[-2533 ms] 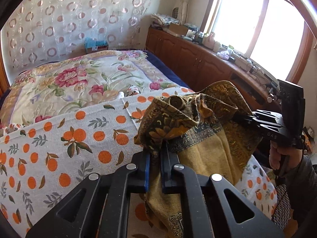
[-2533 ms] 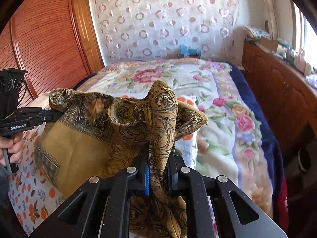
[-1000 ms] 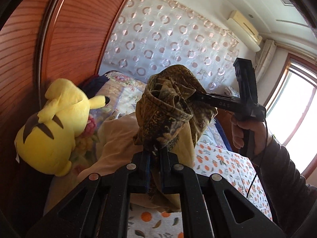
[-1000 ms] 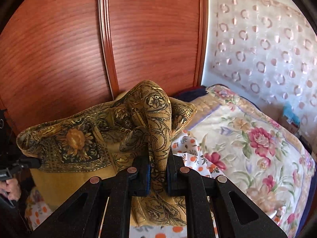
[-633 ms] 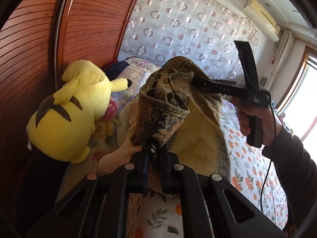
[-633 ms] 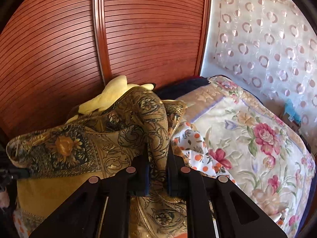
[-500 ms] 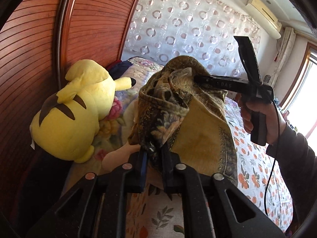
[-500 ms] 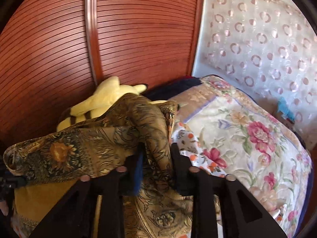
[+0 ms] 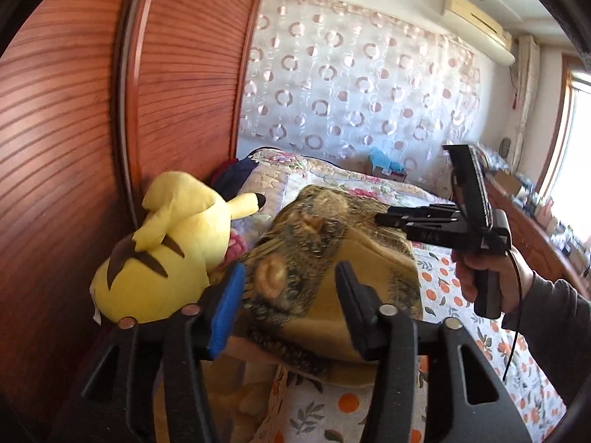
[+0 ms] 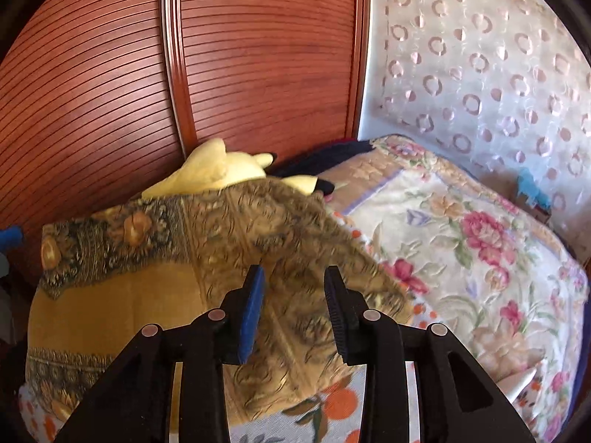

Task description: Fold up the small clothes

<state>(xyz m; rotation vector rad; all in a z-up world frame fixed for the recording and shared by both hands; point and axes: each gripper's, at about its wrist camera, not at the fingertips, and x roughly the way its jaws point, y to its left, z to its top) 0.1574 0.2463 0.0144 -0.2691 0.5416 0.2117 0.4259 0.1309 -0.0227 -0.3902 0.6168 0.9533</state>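
Note:
The folded gold-and-brown patterned garment lies in a heap on the orange-print sheet beside a plush toy. My left gripper hovers at its near edge, jaws opening; the cloth shows between the fingers but the pads do not press on it. In the right wrist view the same garment spreads out below my right gripper, whose jaws are also opening and hold nothing. The right gripper appears in the left wrist view at the cloth's far edge, held by a hand.
A yellow plush toy lies against the slatted wooden wardrobe door, left of the garment. The floral quilt covers the bed to the right. Orange-print sheet lies under the garment. A circle-patterned curtain hangs behind.
Both grippers were shut on the bunched garment; now both stand open. The cloth has dropped out of them and settled flatter on the bed beside the plush toy.

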